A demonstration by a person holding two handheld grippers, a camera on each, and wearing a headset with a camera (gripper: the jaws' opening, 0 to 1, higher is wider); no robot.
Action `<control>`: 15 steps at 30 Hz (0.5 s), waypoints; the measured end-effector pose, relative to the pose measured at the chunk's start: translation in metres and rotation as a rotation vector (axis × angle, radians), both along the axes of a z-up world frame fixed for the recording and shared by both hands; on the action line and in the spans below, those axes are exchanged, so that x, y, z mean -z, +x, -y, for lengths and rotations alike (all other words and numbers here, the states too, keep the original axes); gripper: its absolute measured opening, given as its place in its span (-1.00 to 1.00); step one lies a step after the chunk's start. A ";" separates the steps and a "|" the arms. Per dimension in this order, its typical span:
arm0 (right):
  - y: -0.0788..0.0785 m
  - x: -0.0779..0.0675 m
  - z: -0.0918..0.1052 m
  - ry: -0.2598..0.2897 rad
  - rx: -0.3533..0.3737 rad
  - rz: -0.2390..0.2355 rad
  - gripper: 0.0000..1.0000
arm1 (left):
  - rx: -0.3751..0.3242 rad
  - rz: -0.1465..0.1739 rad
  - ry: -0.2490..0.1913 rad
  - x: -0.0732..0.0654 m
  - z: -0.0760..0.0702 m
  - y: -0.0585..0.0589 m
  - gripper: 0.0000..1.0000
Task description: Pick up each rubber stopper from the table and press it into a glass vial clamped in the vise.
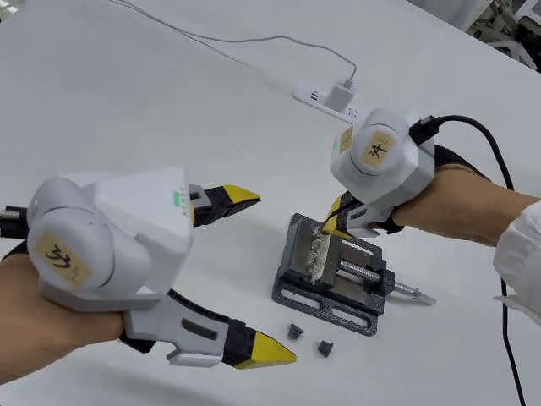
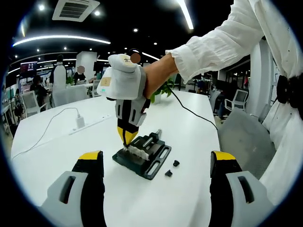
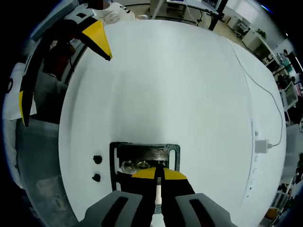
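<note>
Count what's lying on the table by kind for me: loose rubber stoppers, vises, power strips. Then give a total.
Loose rubber stoppers: 2
Vise: 1
Power strip: 1
Total: 4

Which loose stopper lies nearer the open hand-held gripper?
The stopper beside the lower yellow tip of the left hand-held gripper; the other stopper lies further right in the head view.

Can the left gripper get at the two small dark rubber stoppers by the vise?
Probably yes: the open left gripper faces the dark rubber stoppers across bare white table; the right gripper sits over the black vise.
</note>
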State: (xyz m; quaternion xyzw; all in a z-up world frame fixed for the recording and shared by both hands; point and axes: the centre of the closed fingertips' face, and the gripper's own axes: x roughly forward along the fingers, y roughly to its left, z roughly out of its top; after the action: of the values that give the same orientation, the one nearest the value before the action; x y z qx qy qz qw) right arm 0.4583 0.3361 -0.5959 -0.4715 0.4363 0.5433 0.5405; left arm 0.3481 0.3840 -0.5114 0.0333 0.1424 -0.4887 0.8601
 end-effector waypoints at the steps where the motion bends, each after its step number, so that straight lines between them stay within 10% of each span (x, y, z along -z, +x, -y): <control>1: 0.001 -0.001 0.001 -0.001 -0.023 0.008 -1.00 | 0.000 -0.002 0.006 0.002 -0.001 0.000 0.85; 15: 0.001 -0.003 0.000 0.081 -0.003 0.019 -1.00 | 0.022 -0.037 0.071 0.024 -0.004 -0.010 0.90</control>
State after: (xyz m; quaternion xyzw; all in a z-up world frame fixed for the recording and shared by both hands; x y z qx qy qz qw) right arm 0.4596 0.3360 -0.5932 -0.4548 0.4082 0.5570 0.5625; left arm 0.3384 0.3884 -0.5356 0.0563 0.1753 -0.4933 0.8501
